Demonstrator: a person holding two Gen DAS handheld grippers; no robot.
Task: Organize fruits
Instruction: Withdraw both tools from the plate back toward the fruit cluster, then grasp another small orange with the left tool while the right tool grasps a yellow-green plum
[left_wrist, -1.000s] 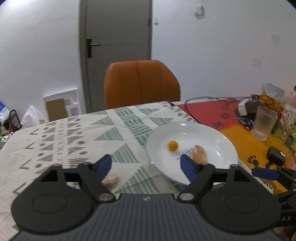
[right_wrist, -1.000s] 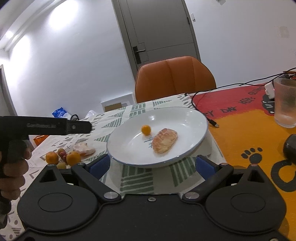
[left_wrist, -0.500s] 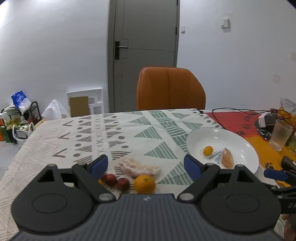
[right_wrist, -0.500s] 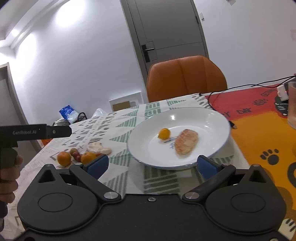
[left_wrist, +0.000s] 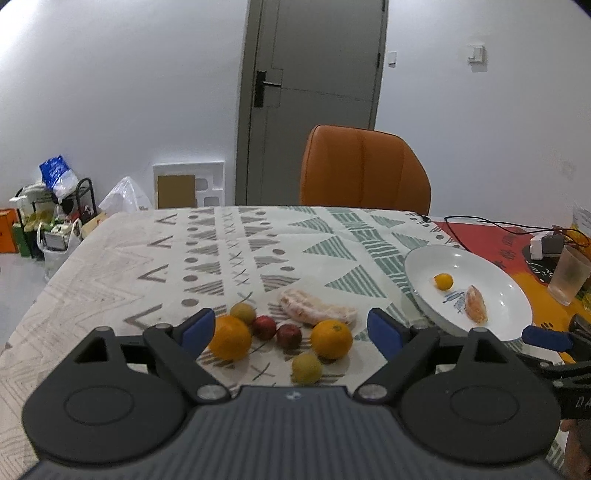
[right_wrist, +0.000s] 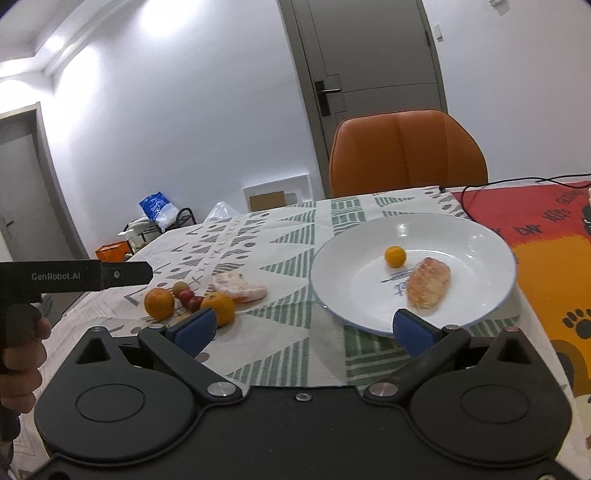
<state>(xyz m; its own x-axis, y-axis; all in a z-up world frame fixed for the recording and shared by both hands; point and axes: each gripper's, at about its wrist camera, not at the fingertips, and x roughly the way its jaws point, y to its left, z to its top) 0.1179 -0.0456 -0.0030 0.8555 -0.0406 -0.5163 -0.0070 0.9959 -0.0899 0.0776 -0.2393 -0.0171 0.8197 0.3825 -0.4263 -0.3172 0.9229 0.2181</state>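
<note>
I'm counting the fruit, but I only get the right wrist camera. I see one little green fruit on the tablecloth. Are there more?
Observer: Yes, two. The left wrist view shows a second small green fruit just in front of an orange.
Child: Is the left gripper holding something?
Observer: No. The left gripper is open, with nothing between its fingers.
Child: What's to the right of the plate?
Observer: A frosted cup stands to the right of the white plate.
</note>
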